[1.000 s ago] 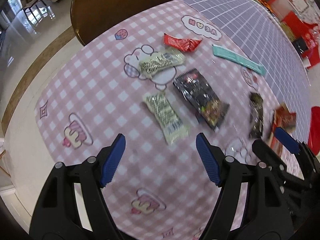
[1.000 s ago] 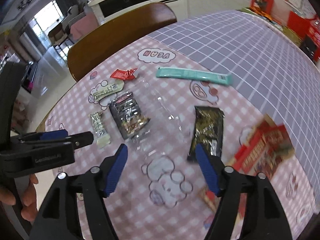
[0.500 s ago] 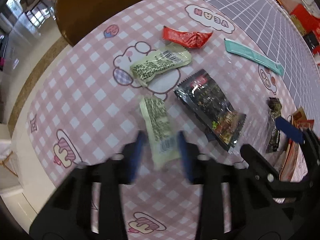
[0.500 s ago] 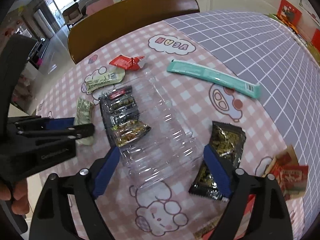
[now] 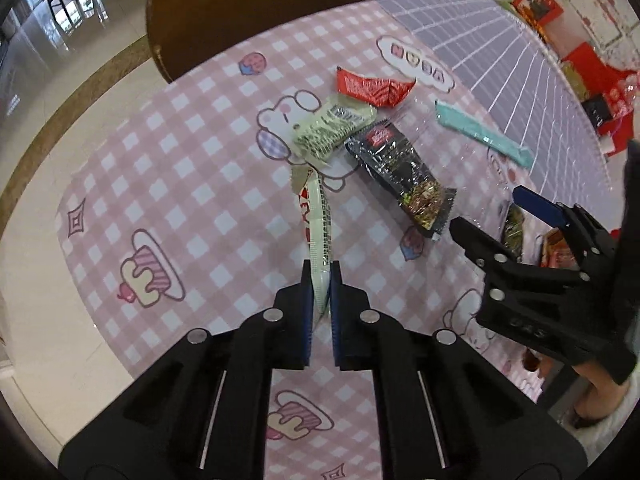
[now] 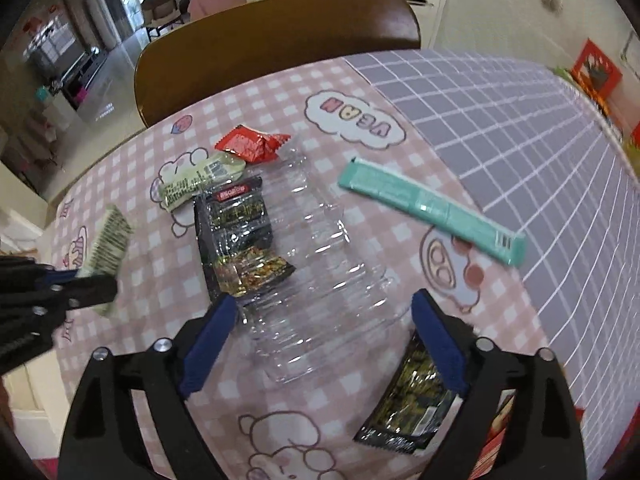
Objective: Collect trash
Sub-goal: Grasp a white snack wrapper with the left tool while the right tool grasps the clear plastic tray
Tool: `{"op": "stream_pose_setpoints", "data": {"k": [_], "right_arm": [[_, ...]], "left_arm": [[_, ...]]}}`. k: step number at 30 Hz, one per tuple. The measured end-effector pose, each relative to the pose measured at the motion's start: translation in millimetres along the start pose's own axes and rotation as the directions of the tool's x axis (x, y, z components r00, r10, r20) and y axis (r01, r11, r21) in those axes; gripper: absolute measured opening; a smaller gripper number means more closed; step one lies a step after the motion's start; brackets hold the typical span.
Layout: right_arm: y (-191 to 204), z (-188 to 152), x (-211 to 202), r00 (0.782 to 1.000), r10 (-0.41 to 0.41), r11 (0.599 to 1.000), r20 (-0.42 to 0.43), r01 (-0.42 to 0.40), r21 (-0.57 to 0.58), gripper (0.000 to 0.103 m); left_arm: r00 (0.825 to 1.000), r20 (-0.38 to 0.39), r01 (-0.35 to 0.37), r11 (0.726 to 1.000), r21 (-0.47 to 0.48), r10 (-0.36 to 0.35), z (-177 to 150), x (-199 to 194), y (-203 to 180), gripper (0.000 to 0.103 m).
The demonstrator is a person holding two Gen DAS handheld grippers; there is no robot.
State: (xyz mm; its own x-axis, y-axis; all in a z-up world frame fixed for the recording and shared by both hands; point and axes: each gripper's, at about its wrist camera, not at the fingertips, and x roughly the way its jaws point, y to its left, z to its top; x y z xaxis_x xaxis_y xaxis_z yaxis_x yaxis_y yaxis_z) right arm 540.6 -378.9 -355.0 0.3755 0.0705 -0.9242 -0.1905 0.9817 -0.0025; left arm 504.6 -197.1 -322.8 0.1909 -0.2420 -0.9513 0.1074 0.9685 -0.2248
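Pink-checked cloth with cartoon prints covers the near part of our desk (image 5: 192, 200), a lilac grid cloth (image 6: 520, 128) the far right part, and a brown chair back (image 6: 276, 40) stands at the far edge. Item one: pale green wrapper (image 5: 318, 236), pinched at its near end by our left tool (image 5: 320, 280), whose jaws are closed onto it, the wrapper lifted edge-on toward the left edge of the desk. Item two: second pale green wrapper (image 5: 332, 128), lying flat near the far edge. Item three: red wrapper (image 6: 252, 144), just beyond it. Item four: black snack packet (image 6: 236, 236), mid-desk, touching the clear plastic bottle (image 6: 320, 272) that lies on its side beside it. Item five: teal stick pack (image 6: 432, 212), at the seam between the two cloths. Item six: dark foil packet (image 6: 412, 396), near the front edge, partly under our right tool (image 6: 320, 320). That tool stands wide with jaws opening, its fingers either side of the bottle's base without pressing on it.
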Motion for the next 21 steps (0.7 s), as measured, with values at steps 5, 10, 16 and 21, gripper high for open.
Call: {"op": "stream_pose_setpoints", "data": {"k": [5,10,16,21], "right_arm": [[2.4,10.0,8.0,1.000,-0.007,0.999,0.006,0.007,-0.045,0.097],[4.1,19.1,24.4,0.999,0.040,0.998,-0.022,-0.041,-0.055,0.098],[5.7,16.8,32.5,0.995,0.084,0.996,-0.049,-0.084,0.000,0.095],[11.4,4.4,25.7,0.993,0.093,0.995,-0.068,-0.091,0.034,0.082]], "left_arm": [[1.000,0.020,0.014,1.000,-0.024,-0.013,2.1,-8.9,7.0,0.007],[1.000,0.021,0.019,0.998,-0.053,-0.018,-1.9,-11.7,17.4,0.007],[0.999,0.029,0.022,0.998,-0.052,-0.021,-6.5,-18.0,21.7,0.007],[0.999,0.031,0.038,0.998,-0.053,-0.037,-10.0,-24.8,26.8,0.007]]}}
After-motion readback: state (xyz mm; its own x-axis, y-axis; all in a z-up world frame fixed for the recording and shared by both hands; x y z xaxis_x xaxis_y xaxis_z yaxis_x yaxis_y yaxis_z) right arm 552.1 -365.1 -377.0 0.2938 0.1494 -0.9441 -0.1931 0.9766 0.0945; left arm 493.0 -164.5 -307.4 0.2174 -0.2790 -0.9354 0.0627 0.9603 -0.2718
